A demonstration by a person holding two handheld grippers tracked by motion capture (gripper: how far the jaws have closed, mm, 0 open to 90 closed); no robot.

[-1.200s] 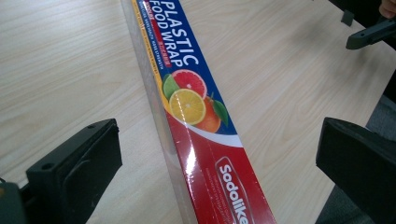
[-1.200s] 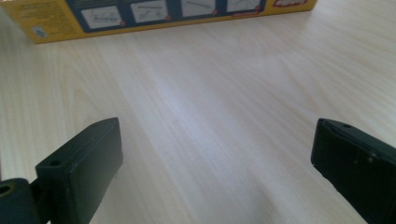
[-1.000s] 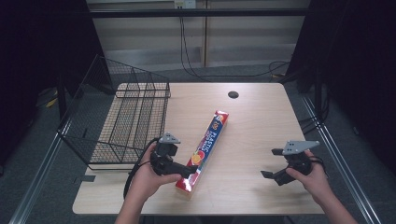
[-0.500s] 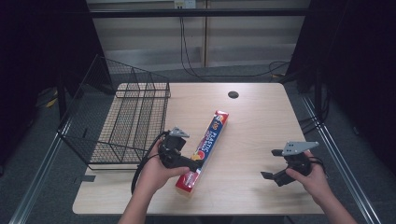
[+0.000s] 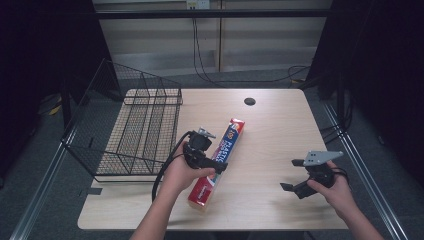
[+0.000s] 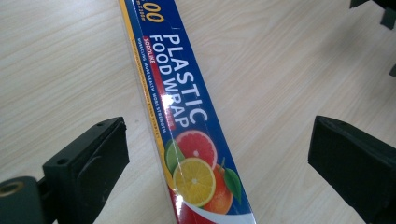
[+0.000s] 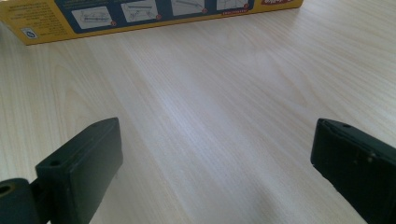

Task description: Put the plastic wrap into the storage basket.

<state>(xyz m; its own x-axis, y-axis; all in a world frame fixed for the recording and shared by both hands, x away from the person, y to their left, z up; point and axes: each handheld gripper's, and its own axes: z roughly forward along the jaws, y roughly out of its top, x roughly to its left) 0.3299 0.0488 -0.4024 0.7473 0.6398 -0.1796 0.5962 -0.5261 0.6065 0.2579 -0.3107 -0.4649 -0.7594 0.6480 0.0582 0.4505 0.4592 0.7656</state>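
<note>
A wire basket (image 5: 135, 132) sits at nine o'clock on the table (image 5: 280, 125). The left tongs (image 5: 210, 162) hover over the wrap box (image 5: 227, 142) at centre, jaws wide, just closing slightly, box between them untouched. The right tongs (image 5: 292, 175) gape empty at four o'clock.

Glossy printed cardboard food wrap box (image 6: 187, 116), matt pale wood-grain table (image 5: 280, 125), black wire basket (image 5: 135, 135)
</note>
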